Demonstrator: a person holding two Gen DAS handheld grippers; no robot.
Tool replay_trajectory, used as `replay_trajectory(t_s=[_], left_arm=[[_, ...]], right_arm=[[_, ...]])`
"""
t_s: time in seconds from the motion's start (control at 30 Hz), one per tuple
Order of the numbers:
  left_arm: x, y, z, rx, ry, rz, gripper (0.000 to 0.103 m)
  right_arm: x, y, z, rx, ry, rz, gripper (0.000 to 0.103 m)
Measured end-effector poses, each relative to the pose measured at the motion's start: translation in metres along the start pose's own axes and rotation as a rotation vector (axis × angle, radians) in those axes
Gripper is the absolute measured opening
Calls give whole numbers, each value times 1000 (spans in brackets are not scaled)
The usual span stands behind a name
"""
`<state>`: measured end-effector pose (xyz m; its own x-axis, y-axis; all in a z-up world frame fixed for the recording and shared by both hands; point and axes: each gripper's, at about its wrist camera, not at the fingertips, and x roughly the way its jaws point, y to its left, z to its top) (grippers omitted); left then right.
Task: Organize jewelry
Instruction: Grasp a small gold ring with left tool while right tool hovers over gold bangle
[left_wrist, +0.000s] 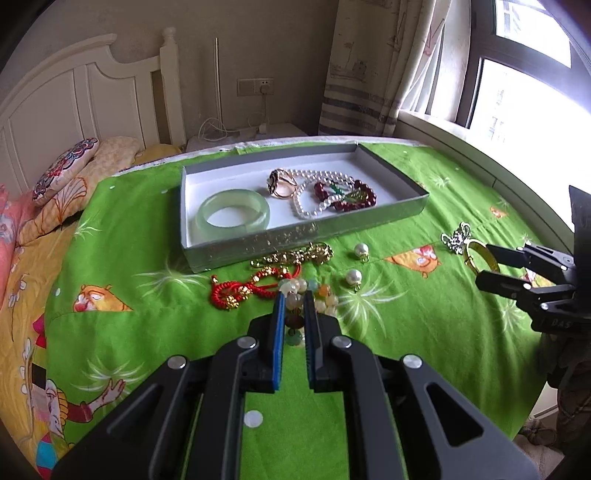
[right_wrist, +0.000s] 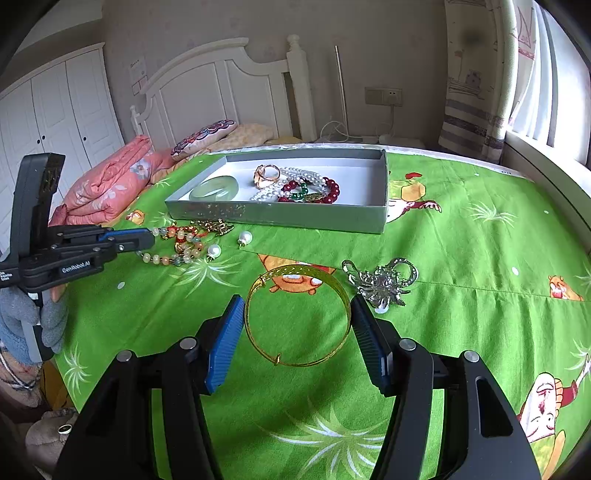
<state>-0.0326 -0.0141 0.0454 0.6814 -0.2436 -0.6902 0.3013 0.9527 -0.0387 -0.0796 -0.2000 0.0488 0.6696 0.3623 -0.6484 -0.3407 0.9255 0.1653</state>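
Note:
My left gripper (left_wrist: 295, 297) is shut on a string of pale multicoloured beads (left_wrist: 325, 295); in the right wrist view the bead string (right_wrist: 177, 254) trails from its tips (right_wrist: 149, 238) down to the green bedspread. My right gripper (right_wrist: 297, 308) is shut on a gold bangle (right_wrist: 295, 271), one pad touching each side of it. The left wrist view shows that gold bangle (left_wrist: 476, 251) between the right gripper's fingers (left_wrist: 496, 254). A grey box (left_wrist: 391, 212) at the back holds a jade bangle (left_wrist: 234, 214), a gold ring (left_wrist: 282, 182), pearls and red beads.
Loose on the bedspread in front of the box lie a gold chain (left_wrist: 291, 254), a red cord bracelet (left_wrist: 240, 291) and two pearl earrings (left_wrist: 361, 251). A silver brooch (right_wrist: 384, 282) lies just right of the bangle. Pillows and a pink quilt (right_wrist: 110, 184) sit at the left.

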Motion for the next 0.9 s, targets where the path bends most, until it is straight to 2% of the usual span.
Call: replay_trajectory(t_s=[0.17,0.33,0.57,0.9], left_arm=[[-18,5,11,-19,-44,-17,9],[-37,3,20,-9,-92,-17,9],[-69,-6,41,14,-169,-59,9],[-60,-21,64,76,-163,-36,9]], right_arm=[[-2,0,0,2,-9,-4,58],[-11,-3,0,16,-53,-11,58],[-20,4,5,4,-81,5,58],[-13,14,27,-54,-98,0,58]])
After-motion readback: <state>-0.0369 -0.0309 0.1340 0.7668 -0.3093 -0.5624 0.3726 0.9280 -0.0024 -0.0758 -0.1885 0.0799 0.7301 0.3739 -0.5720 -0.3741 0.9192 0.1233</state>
